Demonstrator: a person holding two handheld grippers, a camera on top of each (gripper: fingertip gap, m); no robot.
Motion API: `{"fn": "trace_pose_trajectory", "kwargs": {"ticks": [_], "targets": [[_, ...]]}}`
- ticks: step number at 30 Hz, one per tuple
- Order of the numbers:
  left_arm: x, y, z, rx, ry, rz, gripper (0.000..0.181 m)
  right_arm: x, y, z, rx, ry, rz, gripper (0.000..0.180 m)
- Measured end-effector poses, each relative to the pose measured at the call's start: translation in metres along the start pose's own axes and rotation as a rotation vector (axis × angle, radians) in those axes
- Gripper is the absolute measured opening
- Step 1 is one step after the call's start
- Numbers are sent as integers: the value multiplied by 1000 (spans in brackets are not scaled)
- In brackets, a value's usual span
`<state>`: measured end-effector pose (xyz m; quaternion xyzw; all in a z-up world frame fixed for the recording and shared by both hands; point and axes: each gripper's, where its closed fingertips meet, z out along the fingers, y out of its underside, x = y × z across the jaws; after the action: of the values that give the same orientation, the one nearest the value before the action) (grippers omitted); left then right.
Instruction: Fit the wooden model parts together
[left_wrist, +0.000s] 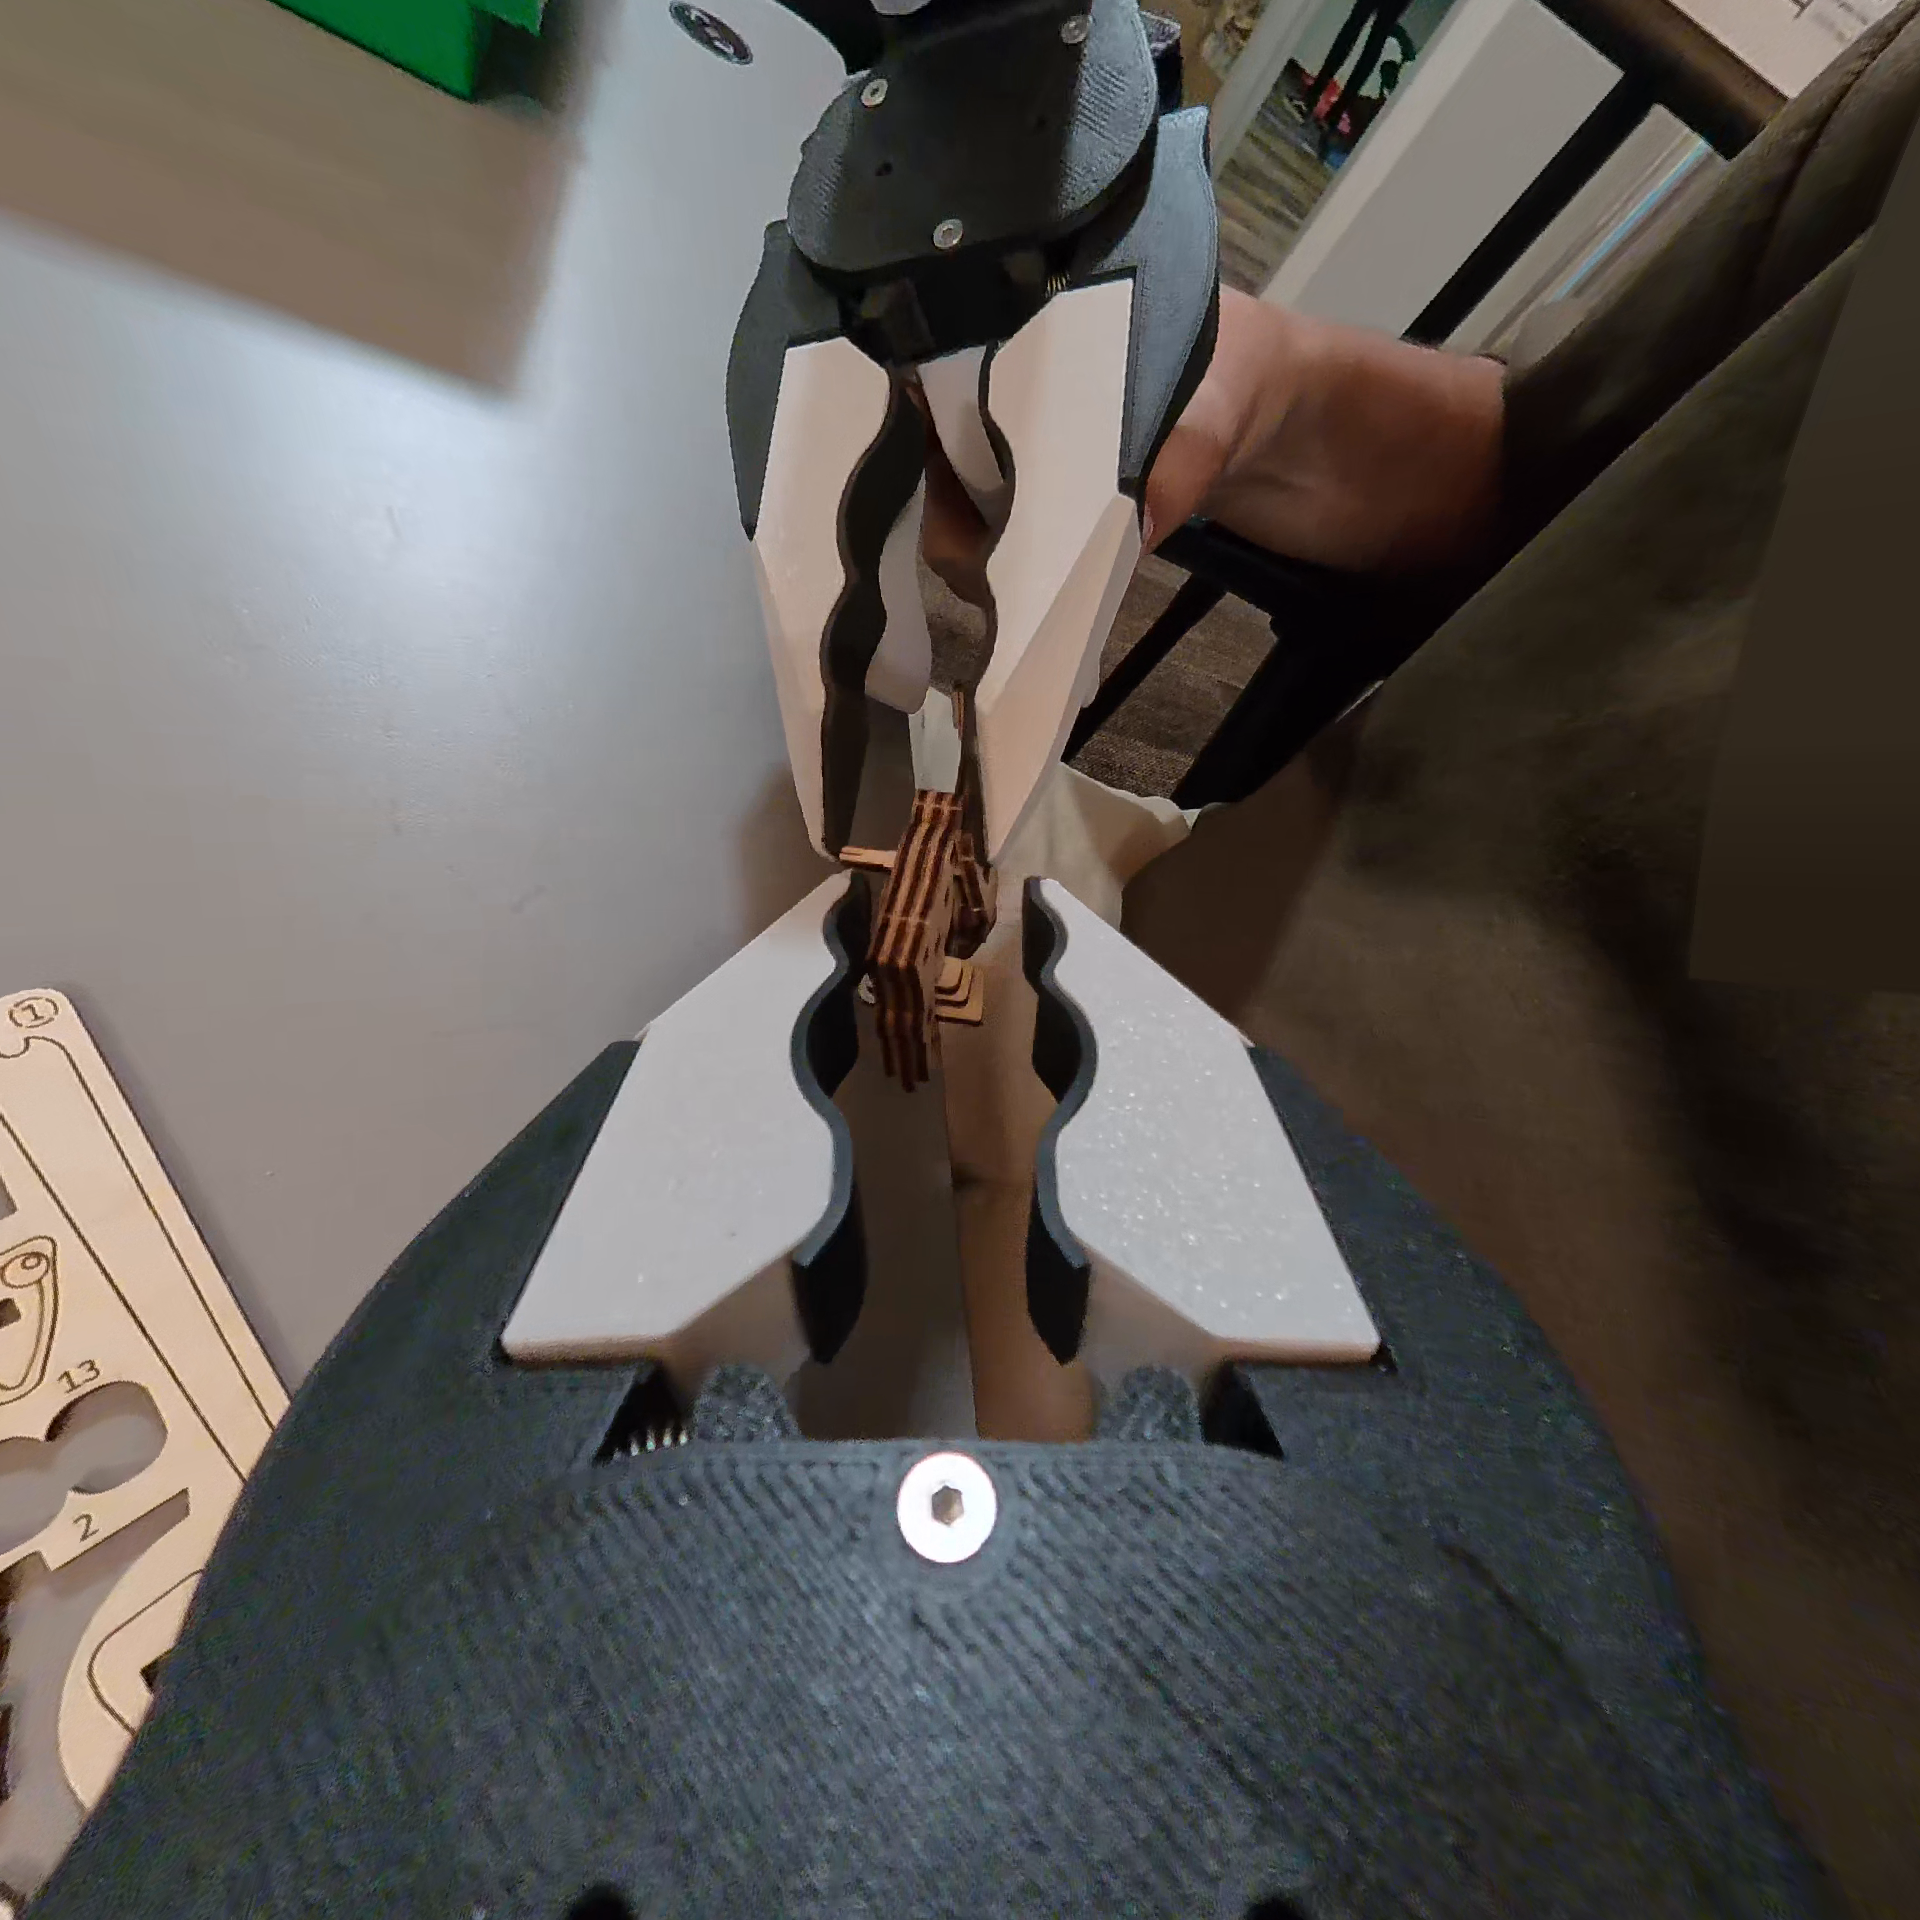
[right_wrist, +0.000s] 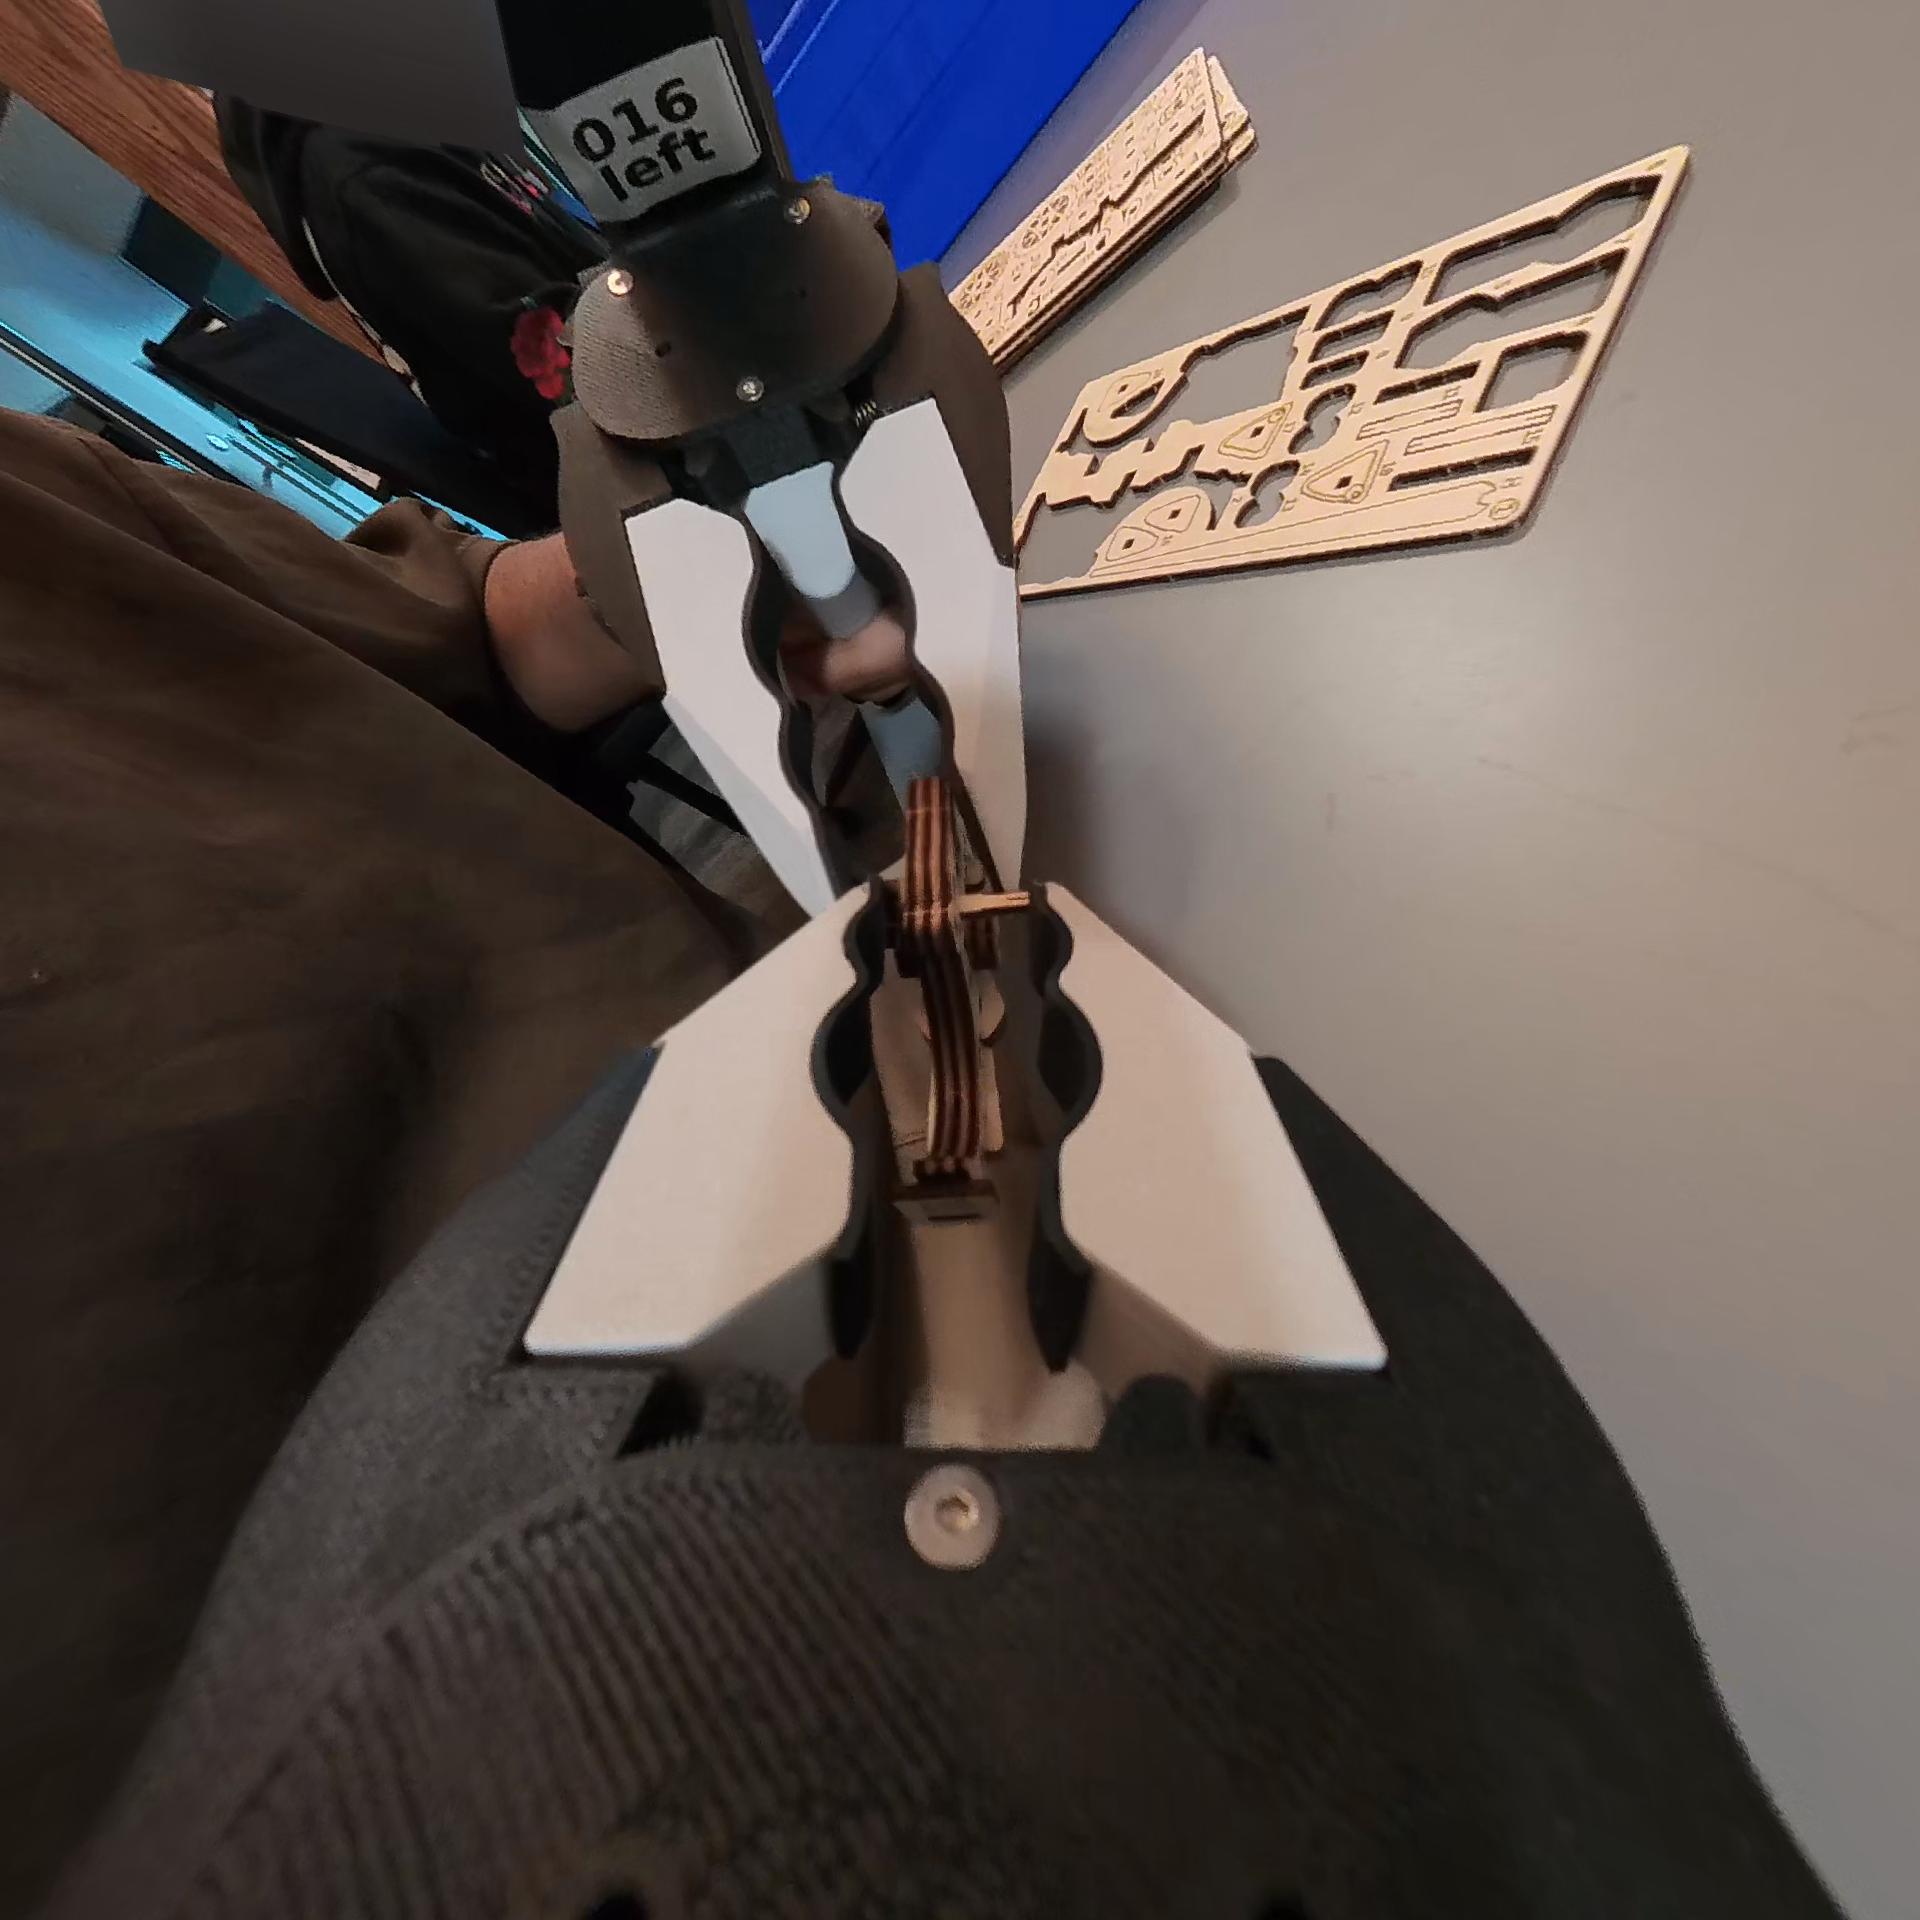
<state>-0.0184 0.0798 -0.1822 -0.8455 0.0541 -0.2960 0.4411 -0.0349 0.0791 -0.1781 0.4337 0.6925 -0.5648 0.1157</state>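
**Wooden model held between two facing tools above the counter's edge**

The wooden model, a stack of thin layered plywood pieces with dark burnt edges, hangs in the air between the two tools, which point tip to tip at each other. In the left wrist view the left tool has its jaws a fair way apart; the model sits against the left-hand finger, and whether the other finger touches it cannot be told. The right tool comes in from above in that view, its white fingers narrowed onto the model's upper end. In the right wrist view the right tool straddles the curved stack, and a small cross peg reaches to the inner side of one finger. The left tool faces it, with a hand behind it. On the grey counter lies a punched-out plywood sheet, with more sheets stacked beyond. A person's brown sleeve fills the left.
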Motion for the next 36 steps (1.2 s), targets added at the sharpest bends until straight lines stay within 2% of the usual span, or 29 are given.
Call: {"fn": "trace_pose_trajectory", "kwargs": {"ticks": [11, 26, 36], "targets": [[0, 11, 2, -91, -27, 44, 22, -1, 8, 4, -45, 2, 8, 26], [3, 10, 3, -81, 19, -7, 19, -2, 9, 5, -54, -8, 21, 26], [8, 7, 3, -96, -21, 102, 15, -9, 8, 3, -61, -17, -12, 26]]}}
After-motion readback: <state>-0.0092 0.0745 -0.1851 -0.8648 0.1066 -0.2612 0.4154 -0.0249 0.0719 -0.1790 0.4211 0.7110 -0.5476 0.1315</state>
